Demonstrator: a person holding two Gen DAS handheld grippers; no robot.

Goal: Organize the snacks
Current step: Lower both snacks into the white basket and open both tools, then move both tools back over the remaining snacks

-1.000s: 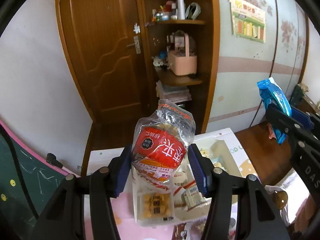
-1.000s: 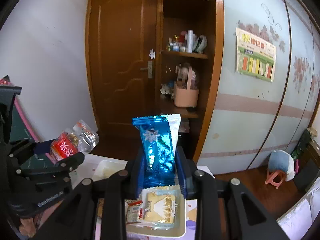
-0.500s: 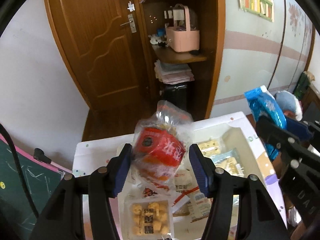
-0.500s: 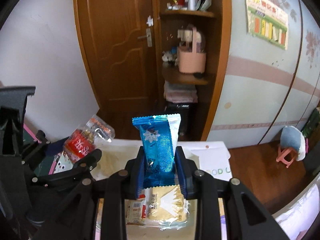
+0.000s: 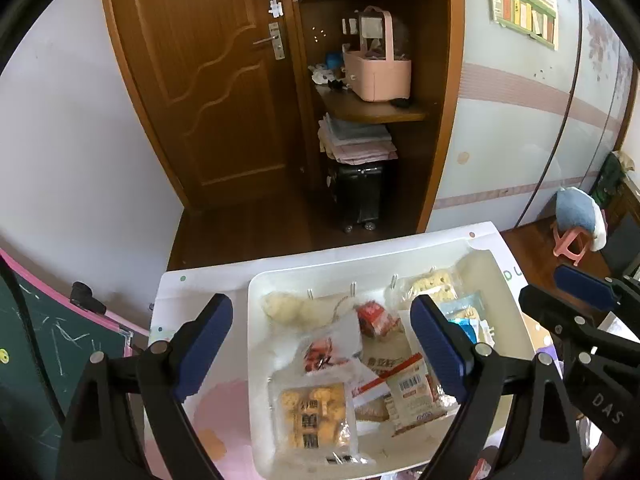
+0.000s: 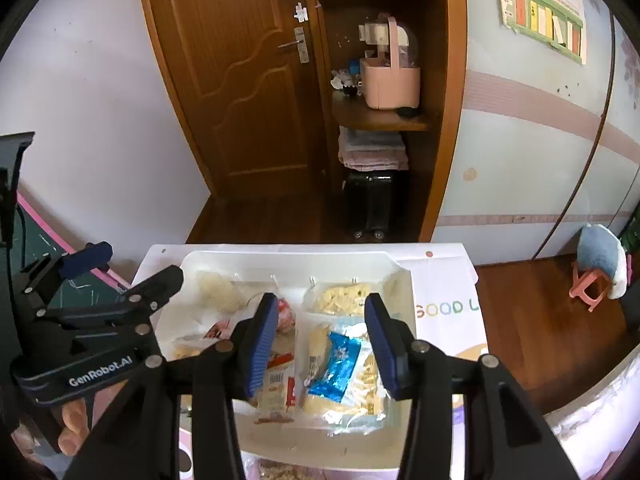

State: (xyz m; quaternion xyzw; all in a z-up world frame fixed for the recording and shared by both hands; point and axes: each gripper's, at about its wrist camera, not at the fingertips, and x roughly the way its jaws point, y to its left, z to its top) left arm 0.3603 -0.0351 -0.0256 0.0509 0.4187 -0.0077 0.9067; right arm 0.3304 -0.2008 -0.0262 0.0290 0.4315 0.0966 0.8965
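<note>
A white tray on the table holds several snack packets. My left gripper is open and empty above the tray; the clear bag with the red label lies in the tray below it, blurred. My right gripper is open and empty above the right part of the tray; the blue packet lies below it on pale snack bags. The left gripper also shows at the left of the right wrist view, and one right finger shows in the left wrist view.
The table has a white cover with coloured letters. A green chalkboard with pink edge stands at left. Behind are a wooden door, corner shelves with a pink basket, and a small pink stool at right.
Both grippers opened. The red-label bag dropped from the left gripper into the tray, and the blue packet dropped from the right gripper onto the snacks. Both views tilted down.
</note>
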